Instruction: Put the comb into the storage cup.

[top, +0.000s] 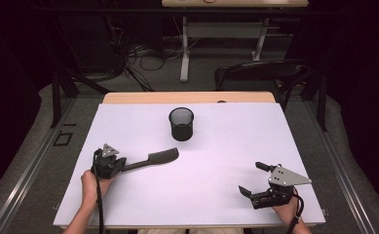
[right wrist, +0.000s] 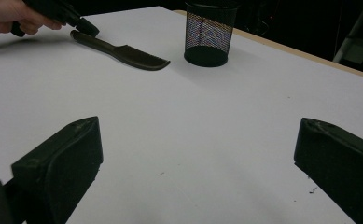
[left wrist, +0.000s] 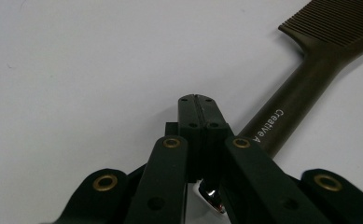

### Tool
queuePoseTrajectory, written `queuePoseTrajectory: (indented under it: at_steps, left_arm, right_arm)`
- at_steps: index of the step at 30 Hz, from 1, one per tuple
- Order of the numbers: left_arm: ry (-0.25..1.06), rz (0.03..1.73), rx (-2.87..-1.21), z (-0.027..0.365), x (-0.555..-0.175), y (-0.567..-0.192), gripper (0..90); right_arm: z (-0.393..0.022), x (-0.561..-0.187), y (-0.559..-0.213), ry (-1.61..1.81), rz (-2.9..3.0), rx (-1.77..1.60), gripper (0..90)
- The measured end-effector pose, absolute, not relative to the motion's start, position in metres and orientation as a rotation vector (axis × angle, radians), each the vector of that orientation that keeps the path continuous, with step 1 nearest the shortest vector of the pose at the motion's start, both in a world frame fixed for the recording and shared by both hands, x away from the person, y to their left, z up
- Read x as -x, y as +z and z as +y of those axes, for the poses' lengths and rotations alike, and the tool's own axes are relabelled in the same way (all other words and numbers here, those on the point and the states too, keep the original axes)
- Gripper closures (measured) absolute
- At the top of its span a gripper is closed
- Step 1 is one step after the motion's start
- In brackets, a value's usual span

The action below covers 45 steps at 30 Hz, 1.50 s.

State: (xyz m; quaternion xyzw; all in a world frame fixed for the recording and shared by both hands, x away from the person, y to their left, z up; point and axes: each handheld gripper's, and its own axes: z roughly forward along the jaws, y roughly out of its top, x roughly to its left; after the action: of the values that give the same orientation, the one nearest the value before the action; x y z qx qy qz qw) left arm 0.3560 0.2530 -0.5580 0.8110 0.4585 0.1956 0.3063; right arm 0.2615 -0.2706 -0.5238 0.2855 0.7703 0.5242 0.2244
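White sheeting covers the desk [top: 143,204]. At its left, the left tool [top: 123,165] has its jaws clenched together beside the handle end of a dark comb [top: 157,158] lying flat. Farther back, mid-desk, stands a black mesh cup [top: 181,124]; its contents cannot be told. The right tool [top: 252,178] rests released.

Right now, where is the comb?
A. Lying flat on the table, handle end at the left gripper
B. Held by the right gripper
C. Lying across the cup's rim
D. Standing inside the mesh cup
A: the comb lies flat on the table, its handle end at the shut left gripper, apart from the mesh cup.
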Motion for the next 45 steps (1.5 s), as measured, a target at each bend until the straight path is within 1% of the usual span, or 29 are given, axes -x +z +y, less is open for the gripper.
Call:
queuePoseTrajectory:
  at_steps: [39,42,45]
  left_arm:
    - [0.475,1.190,-2.183,0.245,-0.345,-0.555,89.9]
    - [0.474,1.190,-2.181,0.246,-0.345,-0.554,87.0]
    - [0.480,1.183,-2.167,0.246,-0.344,-0.552,81.8]
  right_arm:
    - [-0.270,-0.262,-0.524,1.447,2.129,-0.788,1.1]
    - [-0.270,-0.261,-0.524,1.448,2.131,-0.790,1.1]
    - [-0.270,-0.261,-0.524,1.449,2.133,-0.793,1.1]
